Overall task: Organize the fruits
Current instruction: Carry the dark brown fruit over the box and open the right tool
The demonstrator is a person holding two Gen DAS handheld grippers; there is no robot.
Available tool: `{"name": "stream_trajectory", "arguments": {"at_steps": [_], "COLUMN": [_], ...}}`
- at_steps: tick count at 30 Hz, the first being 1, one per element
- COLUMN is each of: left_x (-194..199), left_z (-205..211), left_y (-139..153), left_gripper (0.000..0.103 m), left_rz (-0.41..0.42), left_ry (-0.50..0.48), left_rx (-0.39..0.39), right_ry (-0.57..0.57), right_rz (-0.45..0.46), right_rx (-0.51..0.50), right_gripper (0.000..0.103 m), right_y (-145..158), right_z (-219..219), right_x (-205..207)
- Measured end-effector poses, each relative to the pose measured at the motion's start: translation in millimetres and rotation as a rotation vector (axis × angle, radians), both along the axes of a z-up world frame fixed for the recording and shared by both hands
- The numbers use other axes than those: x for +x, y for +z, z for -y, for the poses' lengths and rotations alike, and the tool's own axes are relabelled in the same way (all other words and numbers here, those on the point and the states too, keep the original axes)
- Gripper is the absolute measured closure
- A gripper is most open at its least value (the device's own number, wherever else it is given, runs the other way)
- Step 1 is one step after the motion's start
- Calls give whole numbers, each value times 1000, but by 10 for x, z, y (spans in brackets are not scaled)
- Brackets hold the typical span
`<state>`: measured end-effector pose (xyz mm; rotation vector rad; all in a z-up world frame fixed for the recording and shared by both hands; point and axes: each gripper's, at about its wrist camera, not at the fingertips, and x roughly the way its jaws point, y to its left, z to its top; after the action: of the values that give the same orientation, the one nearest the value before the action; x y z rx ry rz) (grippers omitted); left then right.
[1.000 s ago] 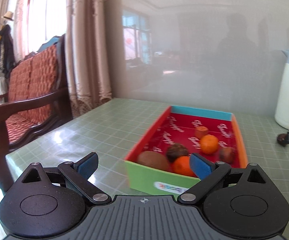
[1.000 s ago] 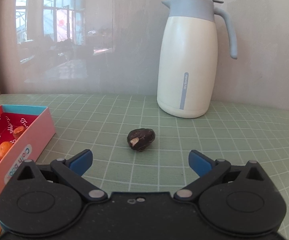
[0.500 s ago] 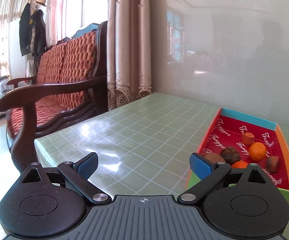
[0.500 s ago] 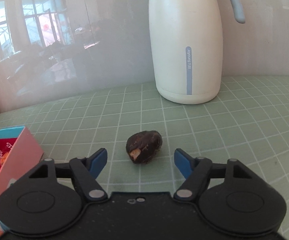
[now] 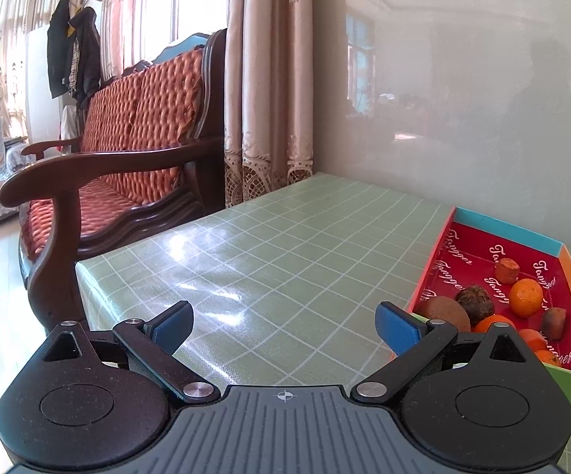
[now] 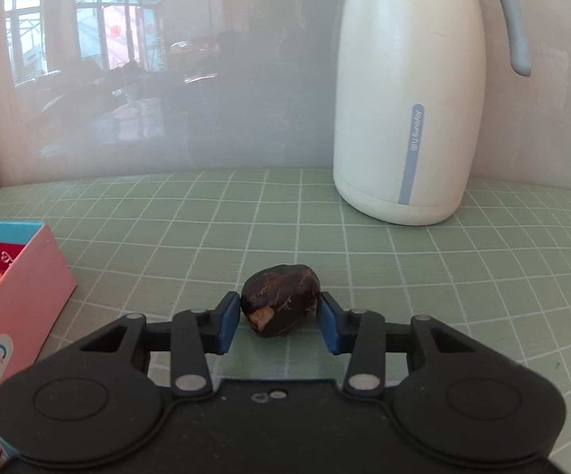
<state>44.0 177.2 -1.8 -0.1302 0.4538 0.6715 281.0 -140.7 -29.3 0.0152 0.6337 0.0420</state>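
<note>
A dark, wrinkled fruit (image 6: 281, 300) lies on the green checked tablecloth (image 6: 246, 213). My right gripper (image 6: 280, 310) has its jaws closing on the fruit, and both blue pads (image 6: 230, 318) touch its sides. The open box (image 5: 506, 227) with a red lining holds oranges (image 5: 525, 297) and several brown fruits (image 5: 475, 298); its pink wall (image 6: 21, 296) shows at the left of the right wrist view. My left gripper (image 5: 285, 322) hangs open over bare tablecloth to the left of the box, with nothing between its fingers.
A tall white thermos jug (image 6: 408, 98) stands at the back right near the grey wall. A wooden armchair with orange cushions (image 5: 127, 150) stands past the table's left edge (image 5: 88, 272). Curtains hang behind it.
My right gripper moved forward to the dark fruit and its jaws narrowed from wide open onto it. The left gripper swung left, so the box slid to the right of its view.
</note>
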Motion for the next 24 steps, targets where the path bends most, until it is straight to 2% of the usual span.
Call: {"name": "stream_trajectory", "arguments": {"at_steps": [9, 24], "left_x": [-2, -44], "left_z": [-22, -27], "left_y": [1, 8], "left_gripper": [5, 5], "left_rz": [-3, -1], "left_ry": [11, 31], "left_rx": [-7, 6], "right_ry": [78, 301], "right_rz": [47, 167], "right_rx": [-12, -21], "right_gripper": [62, 62], "right_y": [157, 588], "right_z": [-190, -710], "right_x": [-178, -780]}}
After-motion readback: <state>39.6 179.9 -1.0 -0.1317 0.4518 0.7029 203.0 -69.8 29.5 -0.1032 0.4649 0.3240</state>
